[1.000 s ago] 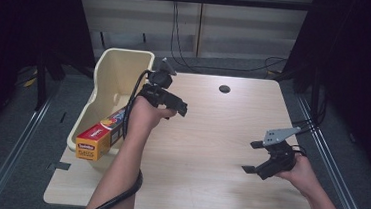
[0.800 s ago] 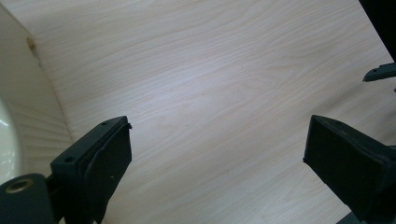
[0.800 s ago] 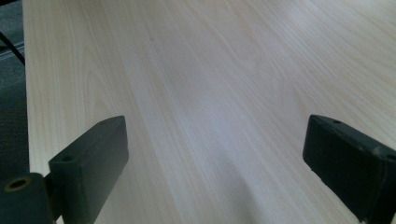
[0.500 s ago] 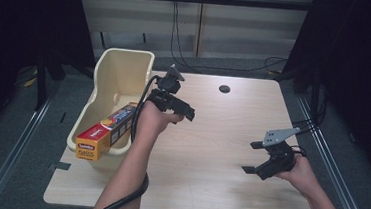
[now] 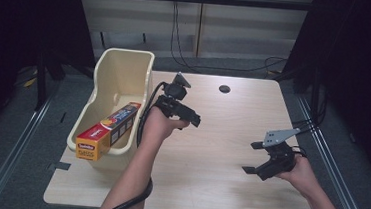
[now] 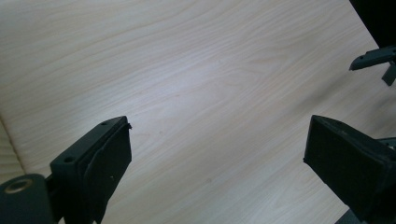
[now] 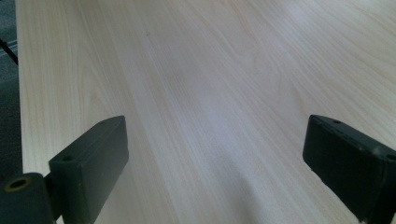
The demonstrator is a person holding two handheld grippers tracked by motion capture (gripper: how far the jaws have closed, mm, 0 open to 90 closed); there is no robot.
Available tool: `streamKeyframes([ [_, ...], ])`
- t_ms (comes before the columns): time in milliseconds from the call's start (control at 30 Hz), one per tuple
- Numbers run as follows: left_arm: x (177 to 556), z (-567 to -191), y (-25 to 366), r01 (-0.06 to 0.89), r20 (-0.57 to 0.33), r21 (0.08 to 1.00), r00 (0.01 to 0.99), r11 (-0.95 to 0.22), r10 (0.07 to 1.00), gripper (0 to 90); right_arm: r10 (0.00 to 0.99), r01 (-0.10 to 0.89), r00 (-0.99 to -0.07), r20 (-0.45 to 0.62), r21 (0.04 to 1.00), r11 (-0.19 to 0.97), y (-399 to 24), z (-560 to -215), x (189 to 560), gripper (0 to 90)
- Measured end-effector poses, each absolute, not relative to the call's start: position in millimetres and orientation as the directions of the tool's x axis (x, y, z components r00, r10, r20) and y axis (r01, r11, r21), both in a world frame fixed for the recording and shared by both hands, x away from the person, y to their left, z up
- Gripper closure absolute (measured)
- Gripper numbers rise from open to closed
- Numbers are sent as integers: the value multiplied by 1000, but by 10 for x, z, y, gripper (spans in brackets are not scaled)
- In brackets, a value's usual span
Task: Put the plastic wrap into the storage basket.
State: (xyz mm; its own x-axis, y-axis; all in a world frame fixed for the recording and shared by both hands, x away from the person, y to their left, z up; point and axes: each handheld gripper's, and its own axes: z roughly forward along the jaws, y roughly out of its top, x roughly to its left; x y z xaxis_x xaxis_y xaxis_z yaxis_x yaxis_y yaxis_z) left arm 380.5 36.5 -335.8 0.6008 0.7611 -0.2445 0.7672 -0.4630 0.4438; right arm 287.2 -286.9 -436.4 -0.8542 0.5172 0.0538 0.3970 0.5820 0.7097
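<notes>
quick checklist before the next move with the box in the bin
1. Left gripper empty, jaws apart: ok.
2. Right gripper empty, jaws apart: ok.
3. Box in the bin: ok, leaning on the near rim with one end sticking out.
4. Both grippers apart from the box: ok, left one over bare table beside the bin.
5. Grippers apart from each other: ok.
6. Box steady where it leans: cannot tell.

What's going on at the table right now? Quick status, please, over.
Left gripper open, empty, above bare table beside bin. Right gripper open, empty, near right edge. Plastic wrap box lies in cream bin, one end over rim. Nothing blocking.
</notes>
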Motion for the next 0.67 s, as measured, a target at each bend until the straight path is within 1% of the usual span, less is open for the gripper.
streamKeyframes([
  [400, 3742, -3578, 257, 746, -262, 447, 638, -495, 724, 73, 526, 404, -849, 52, 704, 584, -2880, -4385, 2870, 69],
  [433, 3739, -3582, 254, 747, -260, 437, 639, -502, 724, 73, 525, 404, -850, 53, 705, 583, -2883, -4385, 2872, 69],
  [667, 3709, -3655, 242, 738, -273, 451, 649, -502, 710, 73, 531, 410, -846, 52, 702, 583, -2895, -4405, 2867, 70],
])
